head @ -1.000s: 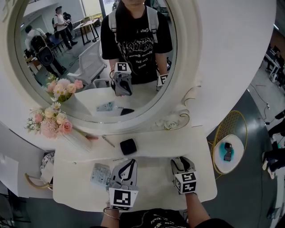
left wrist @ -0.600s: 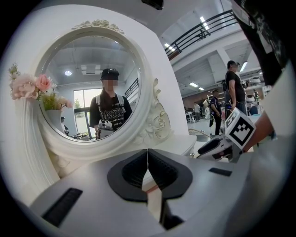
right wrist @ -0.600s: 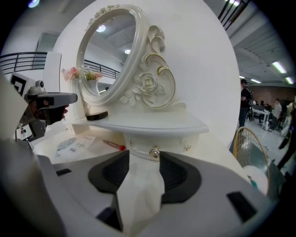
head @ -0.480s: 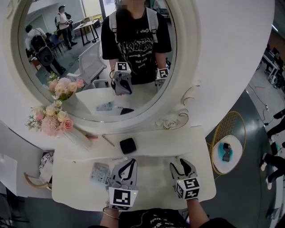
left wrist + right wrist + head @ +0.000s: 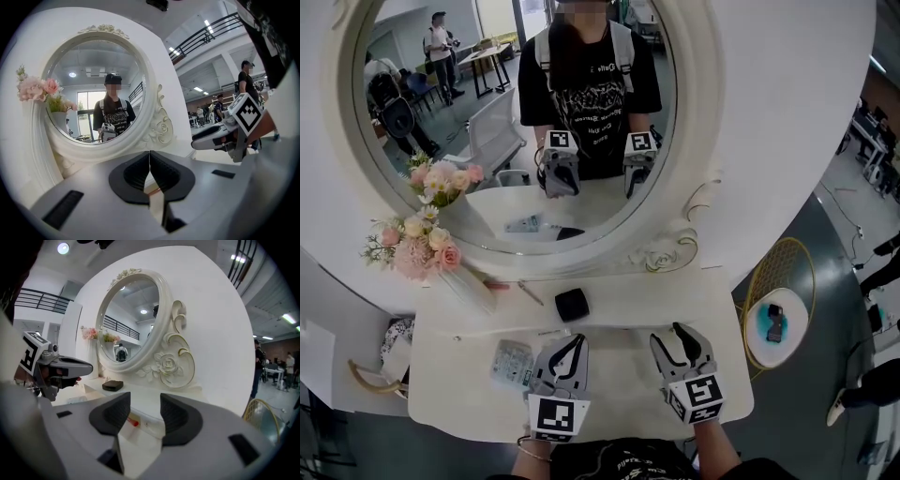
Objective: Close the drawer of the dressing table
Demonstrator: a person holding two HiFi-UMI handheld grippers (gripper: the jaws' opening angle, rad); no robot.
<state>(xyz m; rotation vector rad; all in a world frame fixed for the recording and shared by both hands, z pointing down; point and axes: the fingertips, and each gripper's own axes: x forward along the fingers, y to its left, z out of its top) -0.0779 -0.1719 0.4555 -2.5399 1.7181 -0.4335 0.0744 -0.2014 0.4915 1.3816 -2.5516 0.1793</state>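
Two tools hover over the white dressing table [image 5: 619,314] at lower centre of the head view. The left tool [image 5: 574,341] has its jaws pressed together, empty. The right tool [image 5: 667,335] has just been opening, jaws apart, nothing between them. The table's drawer cannot be made out.

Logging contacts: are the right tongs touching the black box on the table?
Apart. The head view shows bare tabletop between the right tongs and the black box; the tongs have just been opening, nothing between them.
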